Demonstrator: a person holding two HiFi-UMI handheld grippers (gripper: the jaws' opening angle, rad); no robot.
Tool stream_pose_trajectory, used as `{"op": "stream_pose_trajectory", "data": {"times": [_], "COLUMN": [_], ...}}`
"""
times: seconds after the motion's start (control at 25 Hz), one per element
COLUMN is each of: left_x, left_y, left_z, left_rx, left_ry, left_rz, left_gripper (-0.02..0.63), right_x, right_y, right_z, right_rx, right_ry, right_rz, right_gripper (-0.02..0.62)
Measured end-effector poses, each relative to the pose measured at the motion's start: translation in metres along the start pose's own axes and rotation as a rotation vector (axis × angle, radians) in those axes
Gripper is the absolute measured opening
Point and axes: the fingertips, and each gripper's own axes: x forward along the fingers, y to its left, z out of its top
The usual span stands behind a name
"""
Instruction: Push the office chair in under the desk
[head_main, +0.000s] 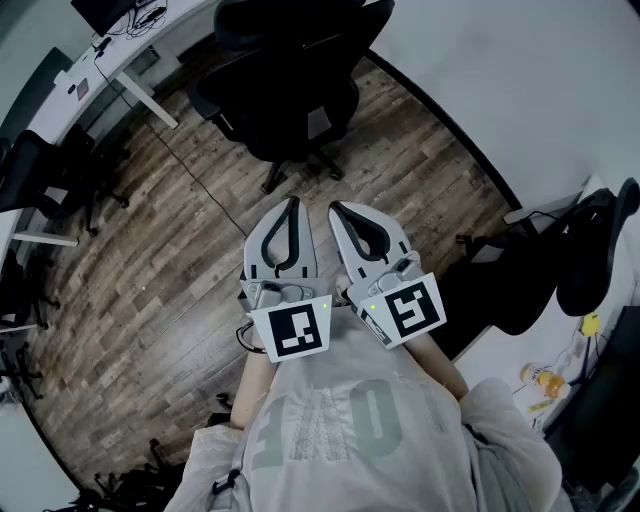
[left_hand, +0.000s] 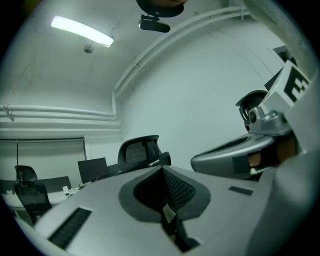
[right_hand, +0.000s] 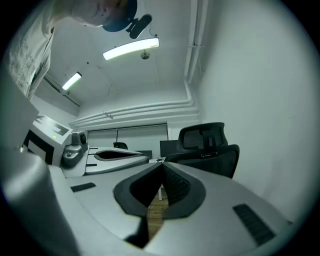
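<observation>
Head view: office chair (head_main: 290, 85) stands on the wooden floor (head_main: 150, 270), out from the white surface (head_main: 135, 60). Left gripper (head_main: 292, 205) and right gripper (head_main: 336, 210) hover short of it, jaws closed, empty. Another chair (head_main: 45, 175) stands left.

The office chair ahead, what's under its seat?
Under the office chair you can see its black wheeled legs spread out on the wooden floor. Its seat covers the middle where they join and any legs on the far side.
</observation>
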Motion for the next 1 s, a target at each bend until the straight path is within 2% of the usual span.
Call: {"op": "stream_pose_trajectory", "data": {"times": [0.36, 0.48, 0.76, 1.0], "left_x": [0.013, 0.019, 0.042, 0.062], "left_y": [-0.003, -0.006, -0.014, -0.014], "left_z": [-0.004, -0.006, -0.003, -0.004], "left_rx": [0.007, 0.0, -0.002, -0.003], "left_ry": [0.009, 0.014, 0.007, -0.006], "left_rz": [-0.006, -0.012, -0.02, 0.027], "left_gripper": [0.017, 0.017, 0.017, 0.017], "right_x": [0.002, 0.002, -0.001, 0.0], "right_y": [-0.012, -0.018, -0.059, -0.094], "right_z": [-0.005, -0.007, -0.003, -0.005], "right_rx": [0.018, 0.053, 0.1, 0.101], "right_ry": [0.005, 0.008, -0.029, -0.043], "right_rz": [-0.007, -0.001, -0.059, -0.079], "right_gripper": [0.021, 0.02, 0.02, 0.02]}}
